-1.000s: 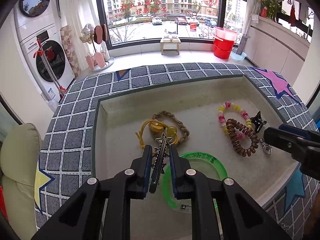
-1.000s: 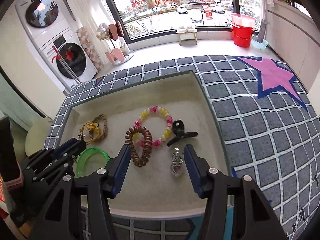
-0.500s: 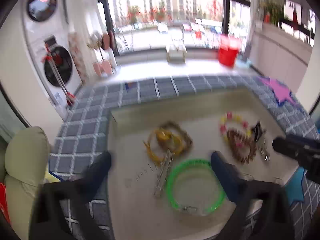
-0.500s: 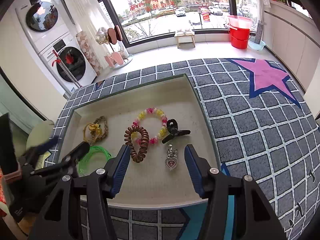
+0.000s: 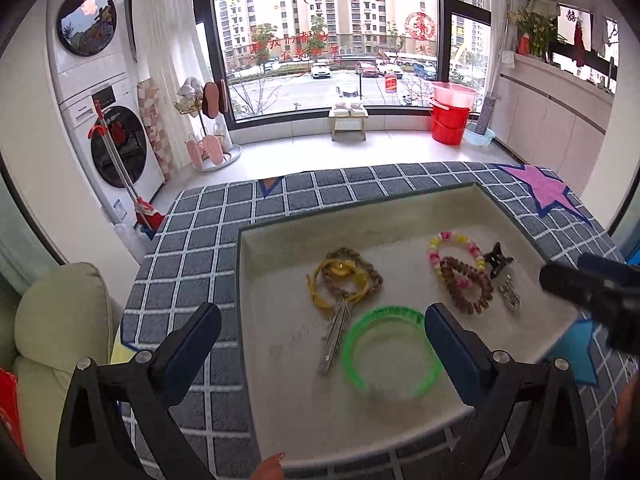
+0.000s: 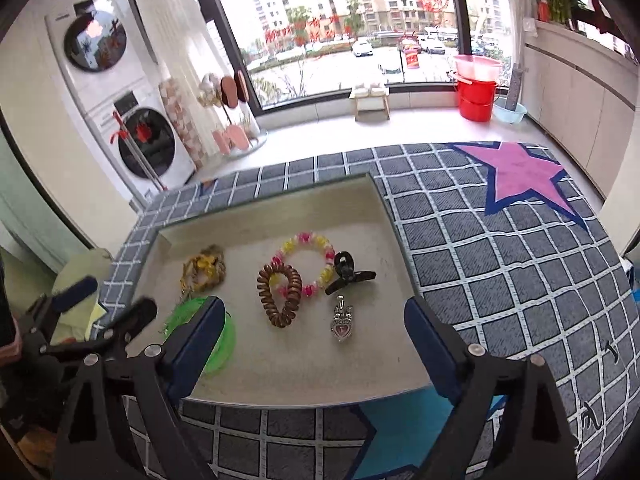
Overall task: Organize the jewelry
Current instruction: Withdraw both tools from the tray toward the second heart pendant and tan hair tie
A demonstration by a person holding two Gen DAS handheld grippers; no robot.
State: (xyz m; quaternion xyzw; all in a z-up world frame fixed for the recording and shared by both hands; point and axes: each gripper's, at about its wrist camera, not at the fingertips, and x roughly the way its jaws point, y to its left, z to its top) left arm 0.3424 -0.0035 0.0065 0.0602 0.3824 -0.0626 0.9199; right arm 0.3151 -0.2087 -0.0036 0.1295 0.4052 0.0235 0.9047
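A shallow beige tray holds the jewelry. In it lie a silver star hair clip, a green bangle, a yellow and brown braided bracelet pile, a pink-yellow bead bracelet, a brown spiral hair tie, a black claw clip and a silver heart pendant. My left gripper is open and empty above the tray's near left. My right gripper is open and empty over the near edge, with the pendant and hair tie between its fingers.
The tray sits on a grey checked cloth with a pink star. A cream cushion is at the left. Washing machines, a slipper rack, a stool and red buckets stand beyond.
My left gripper opened and let go of the silver star hair clip, which now lies in the tray beside the green bangle. The left gripper drew back. The right gripper stayed open.
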